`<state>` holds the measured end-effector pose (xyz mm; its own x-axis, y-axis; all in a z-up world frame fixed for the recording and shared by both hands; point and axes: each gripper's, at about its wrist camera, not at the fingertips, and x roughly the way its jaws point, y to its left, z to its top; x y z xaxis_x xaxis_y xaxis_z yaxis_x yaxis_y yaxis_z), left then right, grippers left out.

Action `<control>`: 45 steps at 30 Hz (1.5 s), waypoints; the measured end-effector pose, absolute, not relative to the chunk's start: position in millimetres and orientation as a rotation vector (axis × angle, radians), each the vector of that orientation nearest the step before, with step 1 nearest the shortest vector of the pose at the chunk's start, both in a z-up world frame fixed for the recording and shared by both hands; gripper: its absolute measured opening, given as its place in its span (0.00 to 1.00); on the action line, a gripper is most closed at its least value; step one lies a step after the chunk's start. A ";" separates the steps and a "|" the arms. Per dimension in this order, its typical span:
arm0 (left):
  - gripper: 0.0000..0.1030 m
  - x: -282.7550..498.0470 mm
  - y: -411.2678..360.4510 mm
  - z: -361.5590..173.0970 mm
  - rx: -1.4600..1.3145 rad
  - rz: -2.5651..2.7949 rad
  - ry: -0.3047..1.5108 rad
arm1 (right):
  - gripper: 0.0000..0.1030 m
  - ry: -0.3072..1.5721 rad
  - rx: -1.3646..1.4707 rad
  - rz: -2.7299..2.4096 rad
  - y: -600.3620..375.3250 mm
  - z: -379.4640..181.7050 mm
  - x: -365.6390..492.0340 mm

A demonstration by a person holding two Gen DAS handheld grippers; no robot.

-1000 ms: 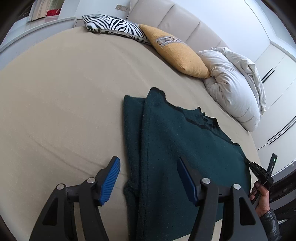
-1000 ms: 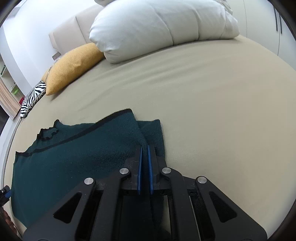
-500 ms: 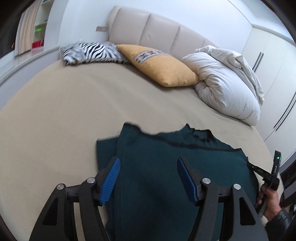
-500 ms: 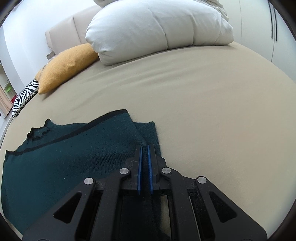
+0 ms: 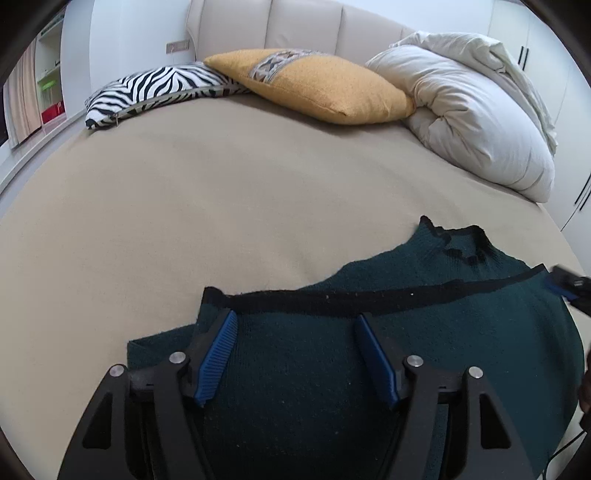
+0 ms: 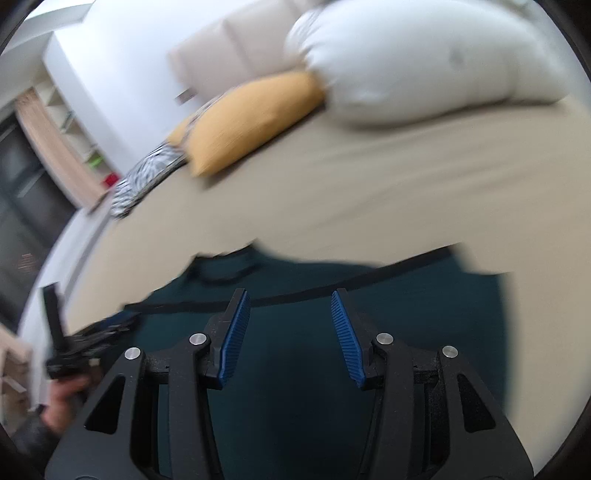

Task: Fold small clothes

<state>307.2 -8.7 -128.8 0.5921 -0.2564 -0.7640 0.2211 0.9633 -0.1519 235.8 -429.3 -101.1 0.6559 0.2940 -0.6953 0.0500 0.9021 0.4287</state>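
Observation:
A dark green knit garment [image 5: 332, 354] with black trim lies folded on the beige bed; it also shows in the right wrist view [image 6: 295, 354], blurred. My left gripper [image 5: 295, 325] is open and empty, hovering just over the garment's near part, fingers astride the black hem. My right gripper [image 6: 290, 306] is open and empty above the garment's middle. The other gripper's tip [image 5: 569, 286] shows at the garment's right edge in the left wrist view, and the left gripper and its hand [image 6: 74, 343] show at the left in the right wrist view.
A zebra pillow [image 5: 155, 88], a yellow cushion [image 5: 325, 88] and a white duvet [image 5: 476, 110] lie against the padded headboard [image 5: 295, 26]. The beige sheet [image 5: 184, 206] spreads beyond the garment. Wardrobe doors stand at the right, shelves at the left.
My right gripper has opened, let go of the garment's edge and swung over its middle. My left gripper has moved forward over the garment. The folded layer now lies flat.

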 end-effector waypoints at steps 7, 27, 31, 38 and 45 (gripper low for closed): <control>0.70 315.4 10.0 -132.2 -0.162 -0.349 0.891 | 0.07 0.816 0.784 0.141 -486.8 -170.3 250.4; 0.63 189.4 16.7 -118.8 -0.160 -0.364 0.946 | 0.14 0.941 0.685 0.414 -372.4 -151.5 153.9; 0.62 182.8 27.3 -116.3 -0.173 -0.401 0.928 | 0.11 0.839 0.852 0.346 -417.9 -170.6 128.9; 0.69 143.8 79.2 -86.8 -0.331 -0.363 0.863 | 0.26 0.761 0.866 0.047 -490.4 -142.4 84.8; 0.74 138.1 116.8 -106.7 -0.558 -0.354 0.949 | 0.51 0.718 0.837 0.236 -436.4 -100.3 86.1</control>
<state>138.1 116.8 -106.7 0.5418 -0.5166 -0.6630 0.0436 0.8050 -0.5916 86.1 -436.4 -100.3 0.7433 0.4593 -0.4865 0.0807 0.6603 0.7467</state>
